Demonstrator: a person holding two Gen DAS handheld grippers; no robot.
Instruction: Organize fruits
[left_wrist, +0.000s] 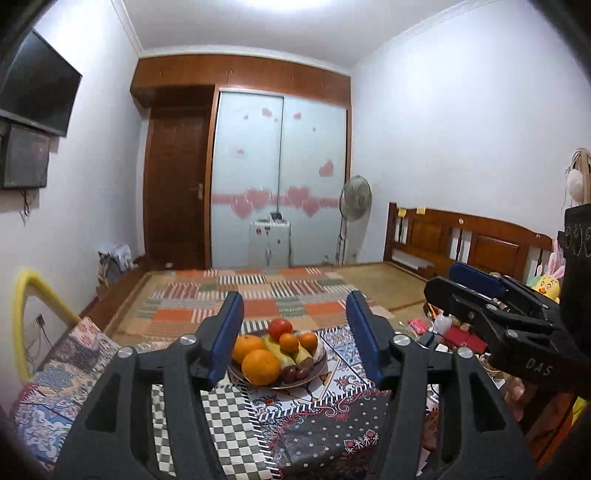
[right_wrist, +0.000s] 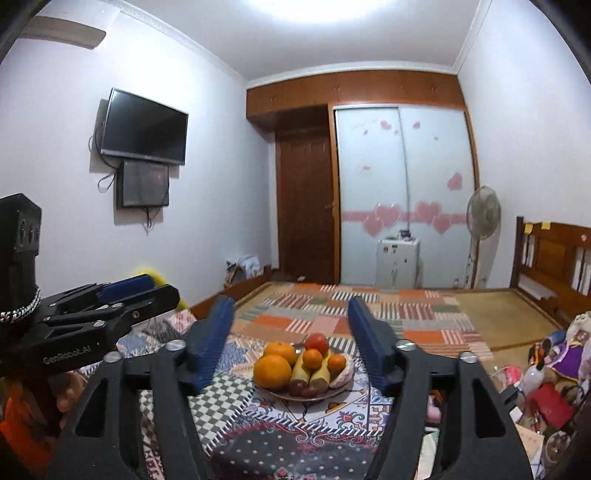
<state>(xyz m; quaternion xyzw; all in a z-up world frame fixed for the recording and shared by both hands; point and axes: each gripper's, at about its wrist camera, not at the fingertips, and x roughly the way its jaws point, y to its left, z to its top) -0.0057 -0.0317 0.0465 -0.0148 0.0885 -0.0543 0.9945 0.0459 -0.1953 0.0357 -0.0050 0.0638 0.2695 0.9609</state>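
Observation:
A plate (left_wrist: 314, 374) of fruit sits on a patterned cloth ahead of both grippers. It holds two large oranges (left_wrist: 260, 366), two small tangerines (left_wrist: 289, 342), a red tomato-like fruit (left_wrist: 280, 328), bananas (left_wrist: 301, 355) and dark grapes (left_wrist: 293, 373). My left gripper (left_wrist: 293, 325) is open and empty, with the plate between its blue pads, short of it. My right gripper (right_wrist: 291, 328) is open and empty, also framing the plate (right_wrist: 341, 387). The right gripper shows in the left wrist view (left_wrist: 476, 291) at the right; the left gripper shows in the right wrist view (right_wrist: 125, 291) at the left.
The patterned cloth (left_wrist: 325, 435) covers a low surface in front of a bed with a patchwork blanket (left_wrist: 258, 295). Toys and clutter (right_wrist: 546, 387) lie at the right. A yellow rail (left_wrist: 26, 302) stands at the left. A wardrobe, fan and wall television are far off.

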